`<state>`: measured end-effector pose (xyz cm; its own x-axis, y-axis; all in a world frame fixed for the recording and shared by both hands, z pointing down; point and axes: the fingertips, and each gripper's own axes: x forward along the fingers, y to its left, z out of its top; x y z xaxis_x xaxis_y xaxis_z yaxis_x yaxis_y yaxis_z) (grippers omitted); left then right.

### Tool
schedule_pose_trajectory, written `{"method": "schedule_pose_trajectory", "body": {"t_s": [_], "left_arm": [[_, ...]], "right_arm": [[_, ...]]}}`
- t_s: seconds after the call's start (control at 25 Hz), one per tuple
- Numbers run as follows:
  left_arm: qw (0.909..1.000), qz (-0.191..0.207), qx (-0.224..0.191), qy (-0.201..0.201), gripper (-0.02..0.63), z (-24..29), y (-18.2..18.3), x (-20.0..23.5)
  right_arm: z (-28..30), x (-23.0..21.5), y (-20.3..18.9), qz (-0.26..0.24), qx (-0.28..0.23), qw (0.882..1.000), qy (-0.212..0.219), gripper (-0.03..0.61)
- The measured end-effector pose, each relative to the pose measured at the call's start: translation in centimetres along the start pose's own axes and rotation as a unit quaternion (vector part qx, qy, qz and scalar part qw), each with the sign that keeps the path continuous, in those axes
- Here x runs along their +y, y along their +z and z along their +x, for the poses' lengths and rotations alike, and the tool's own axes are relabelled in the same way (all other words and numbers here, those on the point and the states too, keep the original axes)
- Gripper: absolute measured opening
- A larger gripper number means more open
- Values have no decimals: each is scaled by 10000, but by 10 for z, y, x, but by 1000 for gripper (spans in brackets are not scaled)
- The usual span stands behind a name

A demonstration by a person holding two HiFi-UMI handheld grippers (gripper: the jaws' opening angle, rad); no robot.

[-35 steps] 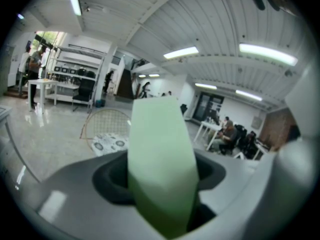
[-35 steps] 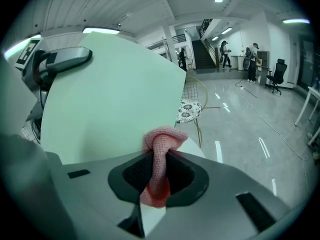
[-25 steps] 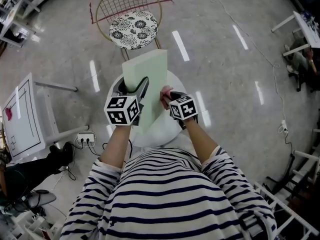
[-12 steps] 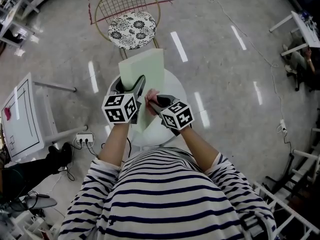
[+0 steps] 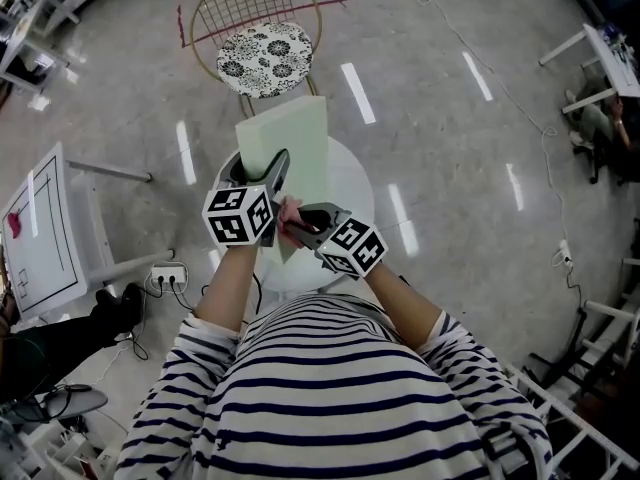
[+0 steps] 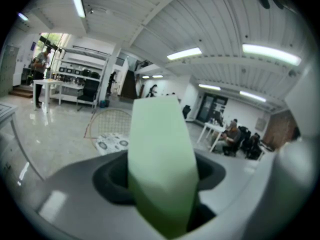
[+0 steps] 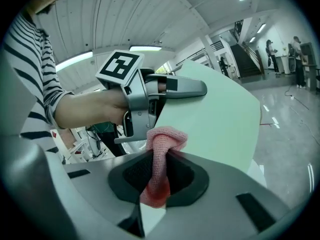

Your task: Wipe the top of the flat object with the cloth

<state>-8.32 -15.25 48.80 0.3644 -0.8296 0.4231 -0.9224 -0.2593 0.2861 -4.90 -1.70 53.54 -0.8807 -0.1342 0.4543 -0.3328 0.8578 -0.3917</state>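
Observation:
A pale green flat board (image 5: 297,140) is held above the round white table (image 5: 350,183), its near edge gripped by my left gripper (image 5: 262,171). In the left gripper view the board (image 6: 160,159) fills the gap between the jaws of the left gripper (image 6: 162,184). My right gripper (image 5: 296,226) is shut on a bunched pink cloth (image 5: 290,211), right beside the left gripper at the board's near end. In the right gripper view the cloth (image 7: 162,151) sticks up from the right gripper (image 7: 159,179) in front of the board's face (image 7: 220,124). Whether it touches the board I cannot tell.
A wire-backed chair with a floral cushion (image 5: 265,56) stands beyond the table. A white table (image 5: 40,238) and a power strip (image 5: 168,278) are on the left. More furniture edges show at the far right (image 5: 610,53). Glossy floor surrounds the table.
My right gripper has moved left and nearer across the board's near end with the cloth, rolling as it went, and now sits beside the left gripper. The left gripper and board stayed put.

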Motion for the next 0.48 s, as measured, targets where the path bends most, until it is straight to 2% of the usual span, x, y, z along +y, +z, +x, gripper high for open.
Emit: {"method": "schedule_pose_trajectory", "body": {"t_s": [0.2, 0.48], "left_arm": [[10000, 20, -3, -29, 290, 0, 0, 0], [9999, 85, -4, -64, 290, -1, 0, -5]], "right_arm": [[3, -1, -28, -377, 483, 9979, 197, 57], [1, -46, -68, -225, 1030, 9939, -317, 57]]}}
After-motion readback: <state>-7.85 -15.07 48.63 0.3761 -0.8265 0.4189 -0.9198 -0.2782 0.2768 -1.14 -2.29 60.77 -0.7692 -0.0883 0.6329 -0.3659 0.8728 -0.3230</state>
